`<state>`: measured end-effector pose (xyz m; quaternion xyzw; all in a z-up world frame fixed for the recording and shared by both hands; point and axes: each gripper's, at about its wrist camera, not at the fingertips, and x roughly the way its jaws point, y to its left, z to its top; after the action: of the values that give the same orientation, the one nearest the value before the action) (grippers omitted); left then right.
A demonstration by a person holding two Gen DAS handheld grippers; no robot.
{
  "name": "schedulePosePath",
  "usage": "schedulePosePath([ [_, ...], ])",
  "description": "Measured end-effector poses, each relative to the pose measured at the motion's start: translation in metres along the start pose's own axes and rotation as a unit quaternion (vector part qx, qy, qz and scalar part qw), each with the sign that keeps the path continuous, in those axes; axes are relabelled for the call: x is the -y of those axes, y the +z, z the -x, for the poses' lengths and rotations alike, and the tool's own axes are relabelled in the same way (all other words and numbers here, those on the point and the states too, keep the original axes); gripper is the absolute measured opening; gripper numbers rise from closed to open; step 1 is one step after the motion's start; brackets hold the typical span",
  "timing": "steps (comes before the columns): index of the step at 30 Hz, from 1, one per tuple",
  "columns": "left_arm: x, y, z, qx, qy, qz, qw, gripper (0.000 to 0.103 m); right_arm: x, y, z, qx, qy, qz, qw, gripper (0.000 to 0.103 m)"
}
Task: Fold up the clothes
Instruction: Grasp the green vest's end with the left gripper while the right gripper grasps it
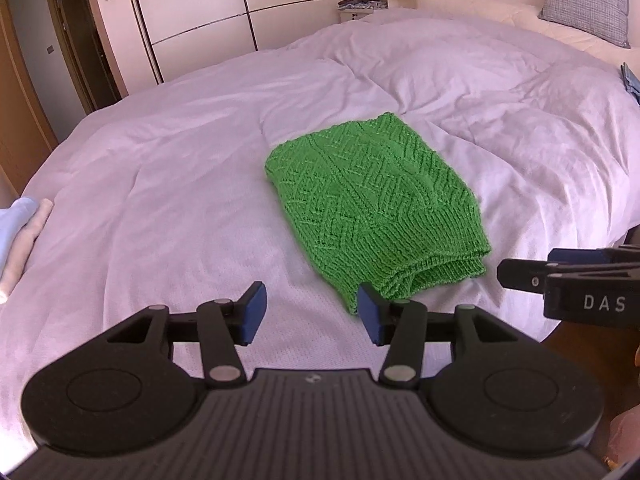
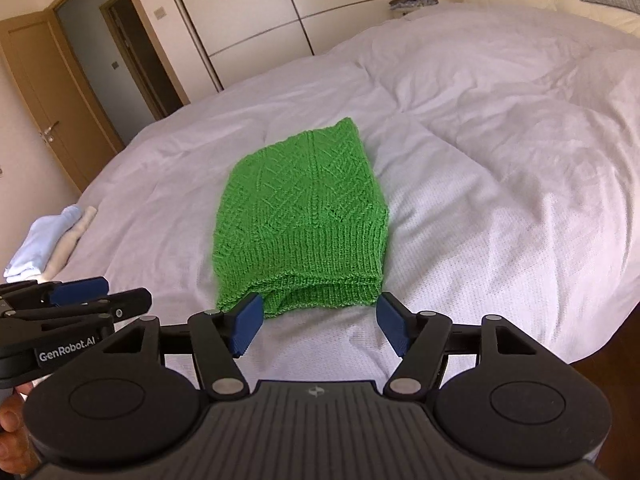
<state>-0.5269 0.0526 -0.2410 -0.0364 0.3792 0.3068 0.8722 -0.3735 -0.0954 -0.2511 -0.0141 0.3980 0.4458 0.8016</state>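
A green knitted sweater (image 1: pixel 372 204) lies folded into a compact rectangle on the white bed (image 1: pixel 160 184), its ribbed hem toward me. My left gripper (image 1: pixel 312 314) hovers open just short of the hem's left corner, nothing between its blue pads. In the right wrist view the same sweater (image 2: pixel 304 216) sits straight ahead, and my right gripper (image 2: pixel 320 322) is open in front of the hem, its pads spanning about the hem's width without touching it. The right gripper also shows at the right edge of the left wrist view (image 1: pixel 560 276), and the left gripper at the lower left of the right wrist view (image 2: pixel 80 296).
Folded pale blue and cream clothes (image 2: pixel 48 240) lie at the bed's left edge. A wardrobe (image 1: pixel 240 4) and doorway (image 2: pixel 120 52) stand beyond the bed. A grey pillow (image 1: pixel 588 0) rests at the far right. The bed's right edge (image 2: pixel 600 320) drops to dark floor.
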Motion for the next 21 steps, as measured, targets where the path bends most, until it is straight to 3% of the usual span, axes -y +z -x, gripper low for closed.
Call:
schedulePosePath([
  [7,-0.008,0.003,-0.023,-0.022,-0.013,0.018,0.9995,0.047,0.003,0.006,-0.015,-0.014,-0.002,-0.002,1.000,0.066],
  [10,-0.030,0.004,-0.039,-0.037,-0.061,0.077,0.9945,0.057,0.018,0.009,-0.026,-0.016,0.020,-0.037,0.999,0.070],
  [12,-0.053,0.004,-0.055,-0.055,-0.111,0.142,0.9821,0.057,0.037,0.011,-0.035,-0.013,0.049,-0.082,0.995,0.075],
  [15,-0.088,-0.001,-0.085,-0.074,-0.169,0.244,0.9520,0.056,0.065,0.014,-0.049,-0.008,0.092,-0.149,0.985,0.077],
  [21,-0.119,0.001,-0.145,-0.092,-0.238,0.352,0.9003,0.057,0.114,0.024,-0.080,0.003,0.160,-0.260,0.952,0.079],
])
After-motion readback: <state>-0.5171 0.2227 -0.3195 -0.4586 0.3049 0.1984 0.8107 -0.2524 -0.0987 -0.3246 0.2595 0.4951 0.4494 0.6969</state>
